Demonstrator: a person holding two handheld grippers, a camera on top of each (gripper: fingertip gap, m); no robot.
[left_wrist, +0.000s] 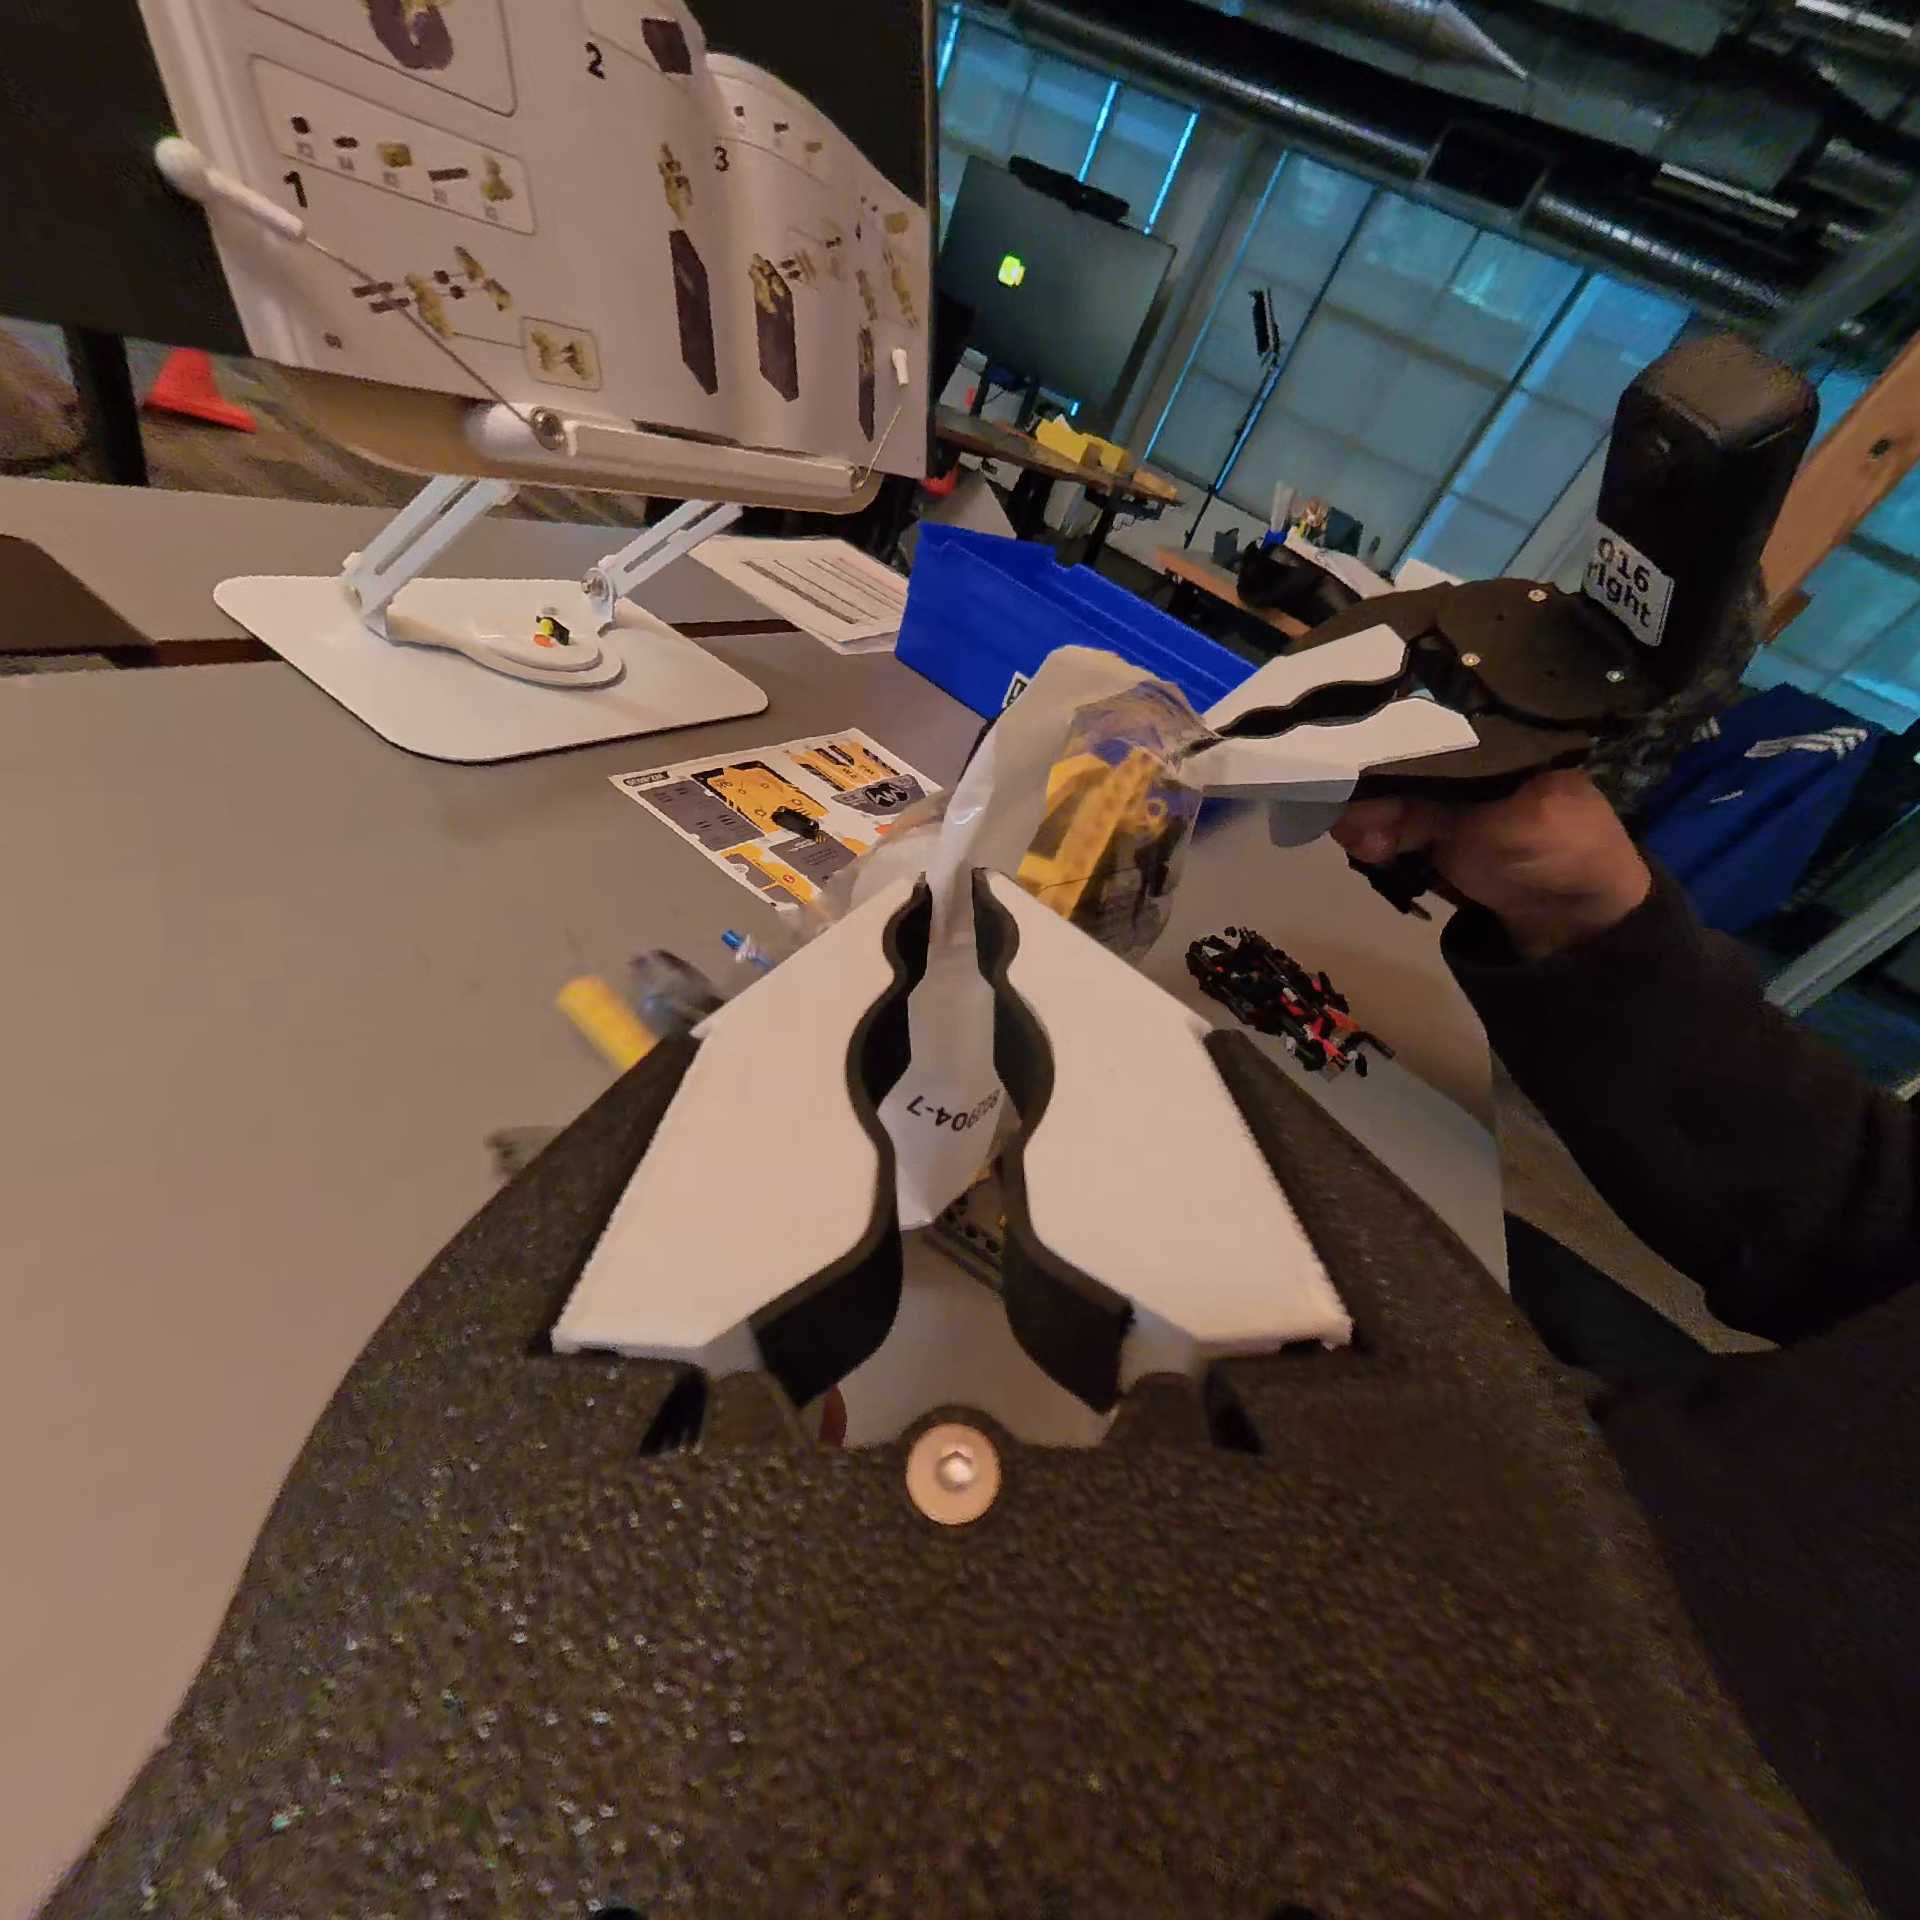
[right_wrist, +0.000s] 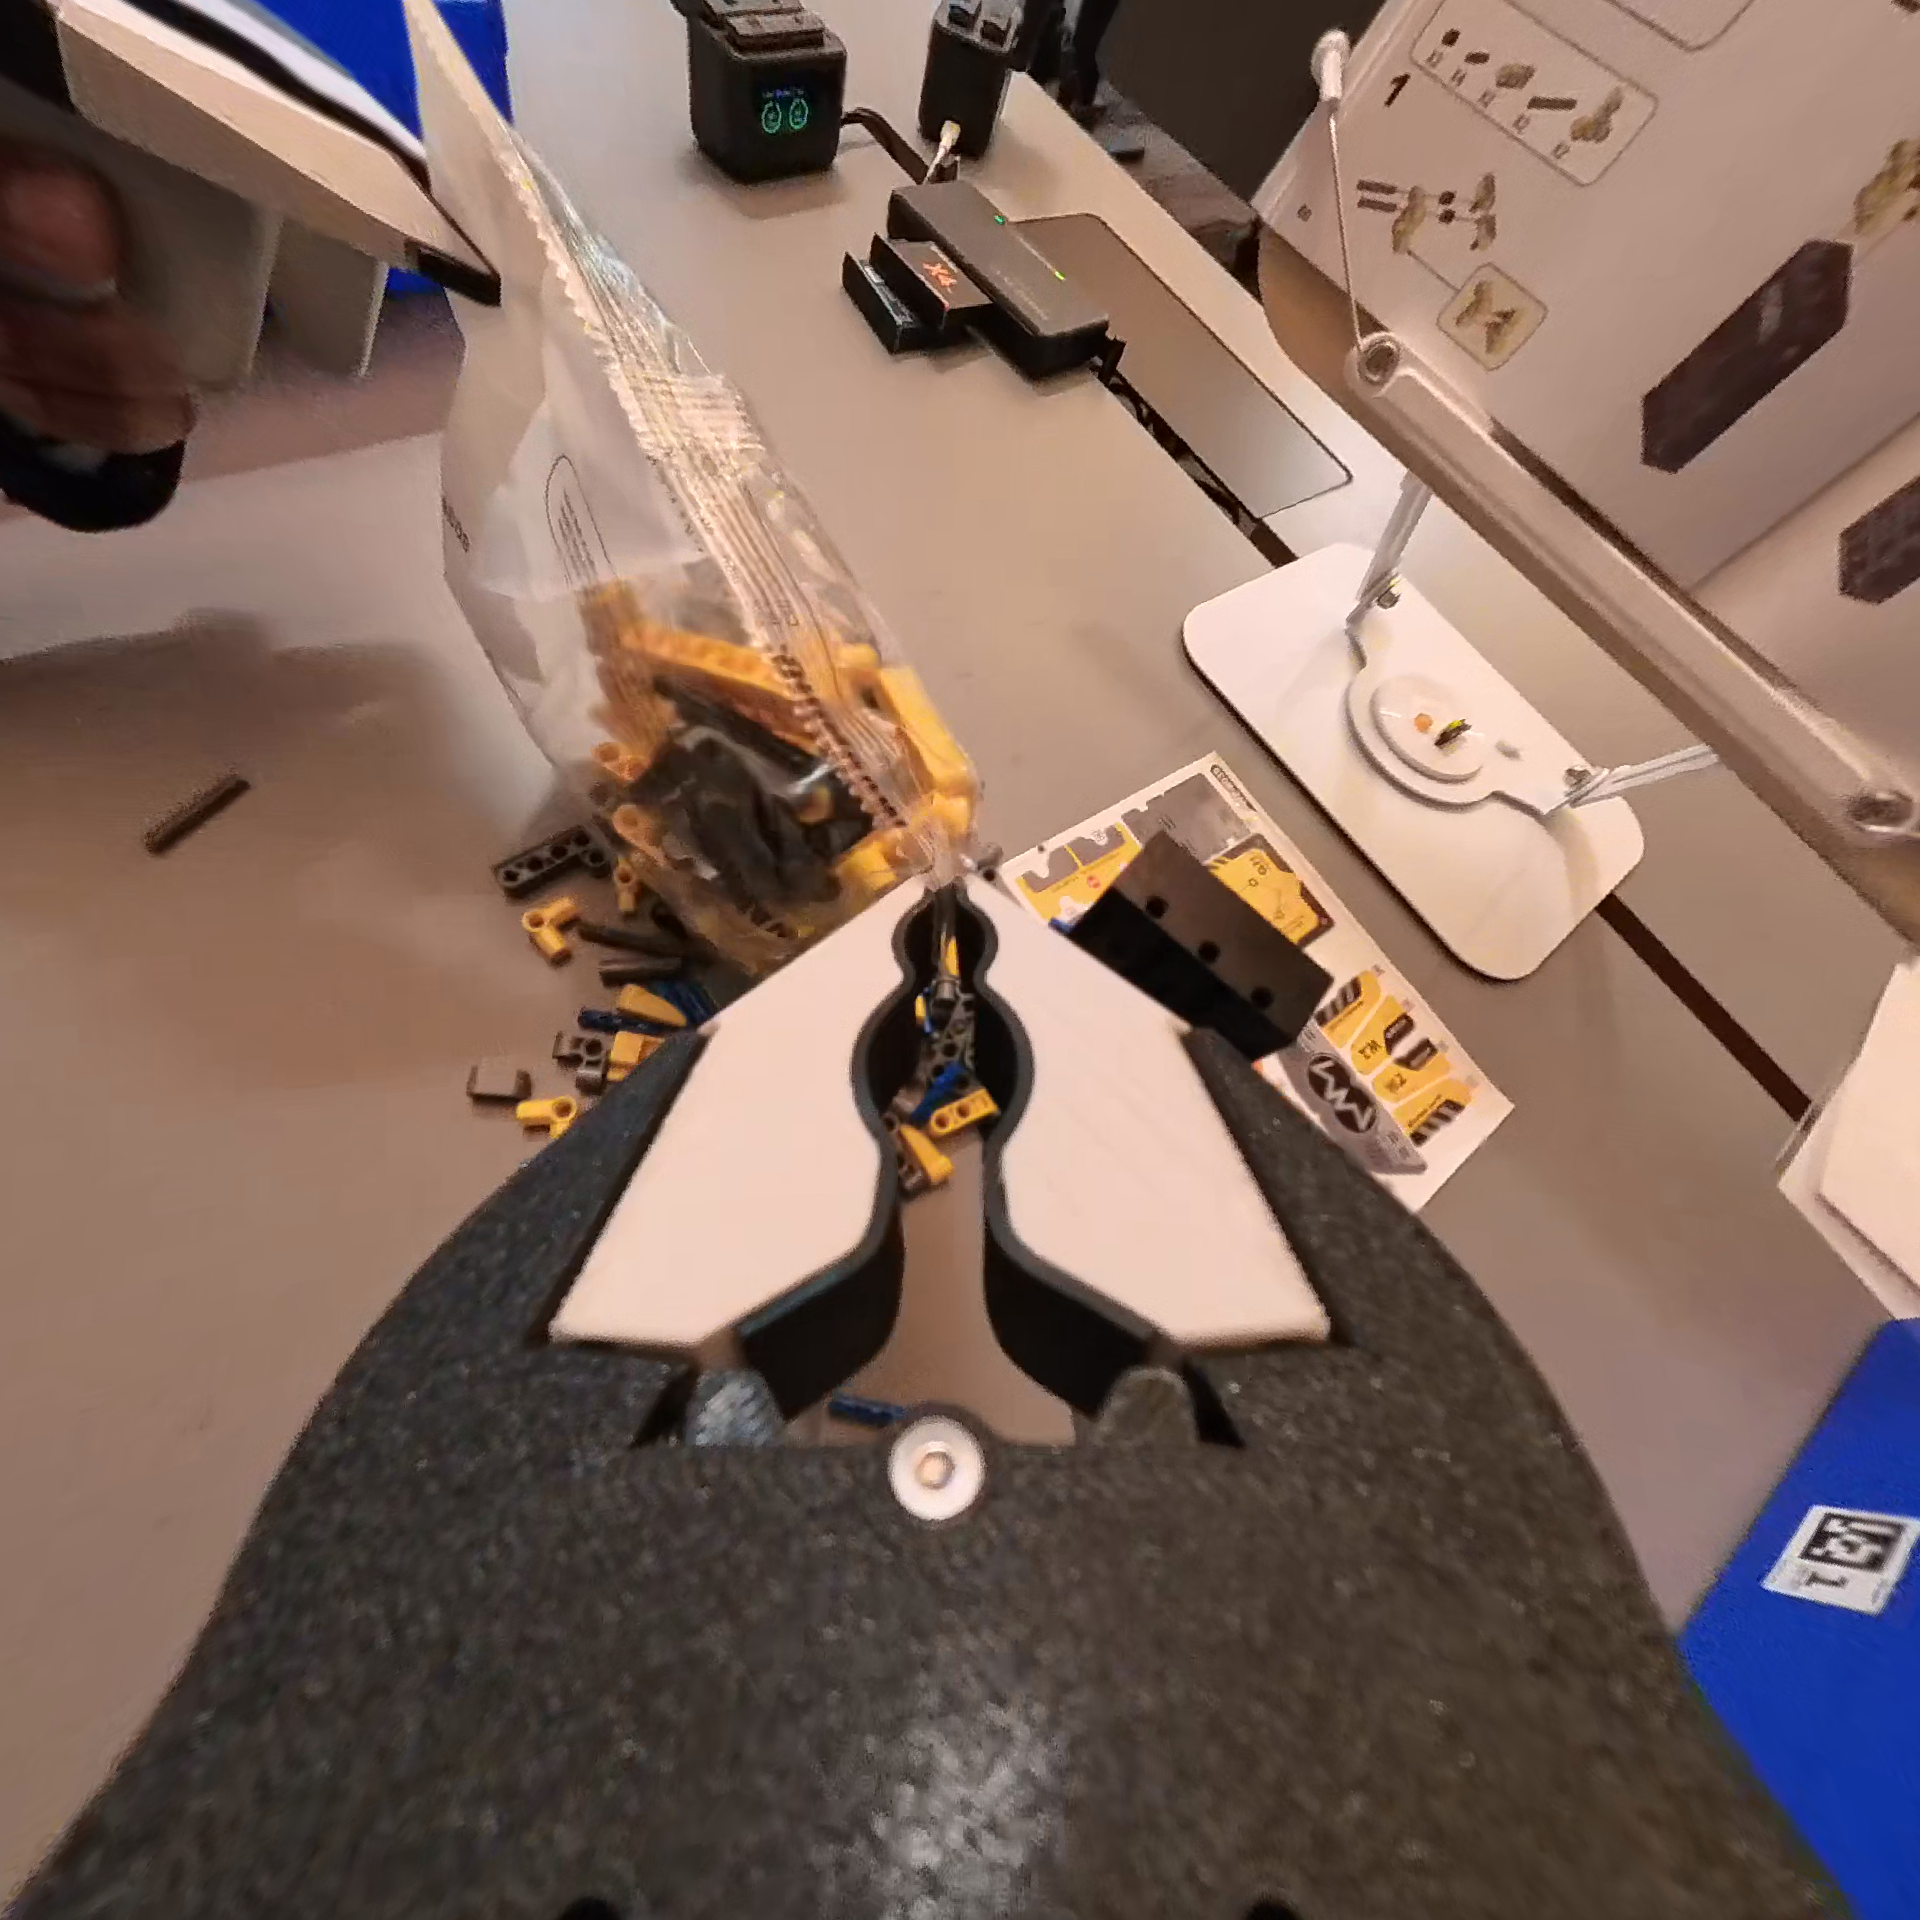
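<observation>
A clear plastic bag (right_wrist: 665, 582) of yellow and black building-brick parts hangs above the grey table (right_wrist: 1018, 520), held between both grippers. My left gripper (left_wrist: 948, 883) is shut on the bag's white upper end (left_wrist: 951, 1049). My right gripper (right_wrist: 951, 883) is shut on the bag's lower corner; it also shows in the left wrist view (left_wrist: 1210, 732), pinching the bag (left_wrist: 1101, 810) from the right. The left gripper shows at the top left of the right wrist view (right_wrist: 457, 260). Several loose yellow, black and blue parts (right_wrist: 592, 987) lie on the table under the bag.
A white stand (left_wrist: 488, 655) holds an instruction sheet (left_wrist: 582, 208). A sticker sheet (right_wrist: 1278, 977) with a black block (right_wrist: 1195, 945) lies near it. A blue bin (left_wrist: 1039, 613), black electronic devices (right_wrist: 987, 270), a black-and-red part pile (left_wrist: 1283, 997) and a yellow piece (left_wrist: 608, 1023) also sit on the table. The tips of one gripper are about 15 cm away from the tips of the other.
</observation>
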